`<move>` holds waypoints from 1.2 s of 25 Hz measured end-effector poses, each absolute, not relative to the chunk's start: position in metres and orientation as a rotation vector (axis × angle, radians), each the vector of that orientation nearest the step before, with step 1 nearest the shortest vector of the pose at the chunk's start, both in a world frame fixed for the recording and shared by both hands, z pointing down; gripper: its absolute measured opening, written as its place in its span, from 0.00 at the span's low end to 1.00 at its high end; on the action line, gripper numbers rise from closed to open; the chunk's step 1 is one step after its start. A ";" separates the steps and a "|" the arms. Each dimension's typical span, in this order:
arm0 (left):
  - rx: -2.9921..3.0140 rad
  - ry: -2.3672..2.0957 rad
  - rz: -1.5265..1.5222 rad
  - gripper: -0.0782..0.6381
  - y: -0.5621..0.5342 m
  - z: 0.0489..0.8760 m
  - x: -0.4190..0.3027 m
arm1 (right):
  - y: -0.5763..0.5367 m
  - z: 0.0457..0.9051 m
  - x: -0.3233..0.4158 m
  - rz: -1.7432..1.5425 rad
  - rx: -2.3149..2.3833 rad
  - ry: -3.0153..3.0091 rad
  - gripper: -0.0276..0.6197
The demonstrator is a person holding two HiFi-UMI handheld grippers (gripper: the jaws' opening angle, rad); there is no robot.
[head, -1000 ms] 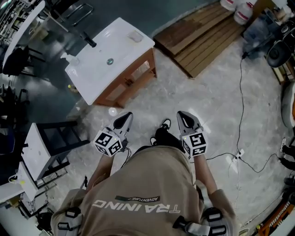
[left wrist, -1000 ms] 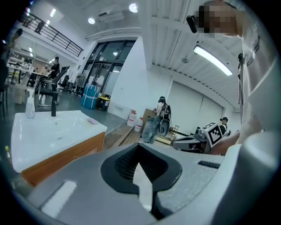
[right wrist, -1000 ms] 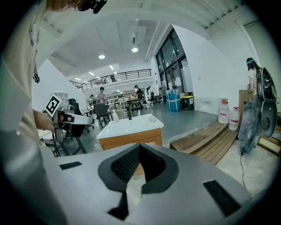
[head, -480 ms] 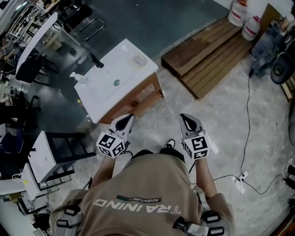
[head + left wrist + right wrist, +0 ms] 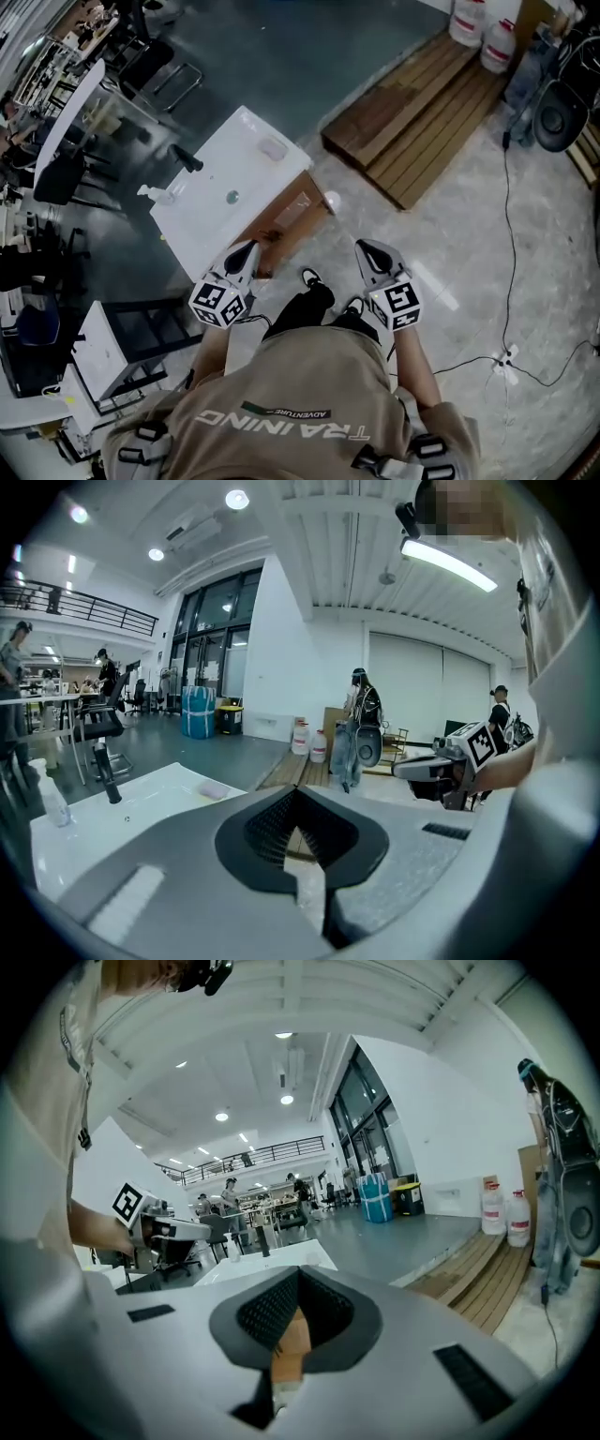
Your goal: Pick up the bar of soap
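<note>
left claw [image 5: 249,247] and right claw [image 5: 362,246] both pressed together, empty, near the white surface [image 5: 246,173]; soap [image 5: 273,148] at its far corner, tap [image 5: 186,159] and bottle [image 5: 161,194] alongside; pallet [image 5: 412,103] rightward.

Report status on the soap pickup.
Left tool shut, empty; right tool shut, empty. Bar of soap untouched on sink top, far corner. Faucet stands clear of it.

Floor: pale marbled stone floor [image 5: 441,216] close in, dark grey-green smooth floor [image 5: 281,56] beyond. Brown slatted wooden platform [image 5: 412,103] at the border; 2 white plastic jugs [image 5: 497,42] at its far end. White rectangular washstand top [image 5: 211,211] on brown wooden cabinet [image 5: 286,220]. Tall dark-framed glass windows [image 5: 211,639]. White ribbed ceiling [image 5: 309,536], round ceiling lamps [image 5: 236,499] lit.
</note>
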State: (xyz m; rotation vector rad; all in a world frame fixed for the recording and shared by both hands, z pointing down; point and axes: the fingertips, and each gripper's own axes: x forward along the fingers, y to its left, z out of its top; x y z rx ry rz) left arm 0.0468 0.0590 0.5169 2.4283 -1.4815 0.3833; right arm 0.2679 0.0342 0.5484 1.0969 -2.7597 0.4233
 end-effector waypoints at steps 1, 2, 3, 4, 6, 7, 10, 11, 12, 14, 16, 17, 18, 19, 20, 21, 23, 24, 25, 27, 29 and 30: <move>2.424 -1.475 0.381 0.10 0.056 0.521 0.046 | 0.033 0.553 0.269 0.435 1.095 -2.747 0.05; 2.416 -1.468 0.374 0.10 0.053 0.526 0.045 | 0.029 0.557 0.270 0.435 1.094 -2.731 0.05; 2.407 -1.459 0.368 0.10 0.049 0.533 0.044 | 0.024 0.561 0.270 0.430 1.091 -2.717 0.05; 2.398 -1.447 0.370 0.10 0.045 0.541 0.043 | 0.019 0.564 0.270 0.428 1.089 -2.707 0.05; 2.379 -1.410 0.397 0.10 0.039 0.560 0.040 | 0.011 0.569 0.266 0.440 1.090 -2.692 0.05; 2.369 -1.389 0.411 0.10 0.038 0.569 0.038 | 0.009 0.571 0.264 0.451 1.095 -2.681 0.05; 2.363 -1.357 0.394 0.10 0.018 0.579 0.036 | -0.005 0.573 0.264 0.460 1.102 -2.643 0.05; 2.365 -1.358 0.375 0.10 0.007 0.578 0.034 | -0.012 0.572 0.263 0.456 1.098 -2.632 0.05; 2.365 -1.360 0.355 0.10 -0.005 0.577 0.032 | -0.021 0.571 0.260 0.449 1.092 -2.621 0.05; 2.367 -1.361 0.323 0.10 -0.023 0.574 0.024 | -0.036 0.568 0.251 0.424 1.072 -2.601 0.05; 2.375 -1.363 0.299 0.10 -0.041 0.571 0.013 | -0.051 0.563 0.238 0.383 1.052 -2.597 0.05; 2.376 -1.369 0.285 0.10 -0.049 0.569 0.007 | -0.058 0.561 0.230 0.368 1.042 -2.601 0.05; 2.373 -1.377 0.269 0.10 -0.057 0.567 0.000 | -0.063 0.560 0.223 0.362 1.031 -2.607 0.05; 2.368 -1.386 0.252 0.10 -0.063 0.566 -0.006 | -0.068 0.560 0.217 0.362 1.022 -2.613 0.05; 2.360 -1.394 0.234 0.10 -0.067 0.565 -0.012 | -0.072 0.559 0.212 0.366 1.017 -2.620 0.05; 2.352 -1.397 0.214 0.10 -0.072 0.564 -0.017 | -0.077 0.558 0.208 0.372 1.018 -2.626 0.05; 2.335 -1.391 0.172 0.10 -0.078 0.564 -0.024 | -0.087 0.554 0.202 0.380 1.022 -2.638 0.05; 2.327 -1.386 0.153 0.10 -0.080 0.565 -0.026 | -0.091 0.553 0.200 0.377 1.021 -2.640 0.05; 2.321 -1.383 0.139 0.10 -0.082 0.566 -0.028 | -0.095 0.553 0.198 0.370 1.020 -2.636 0.05; 2.320 -1.384 0.134 0.10 -0.083 0.570 -0.034 | -0.101 0.558 0.196 0.348 1.021 -2.613 0.05; 2.317 -1.392 0.129 0.10 -0.083 0.573 -0.040 | -0.103 0.563 0.195 0.340 1.025 -2.590 0.05; 2.311 -1.398 0.123 0.10 -0.082 0.574 -0.043 | -0.103 0.565 0.194 0.345 1.026 -2.582 0.05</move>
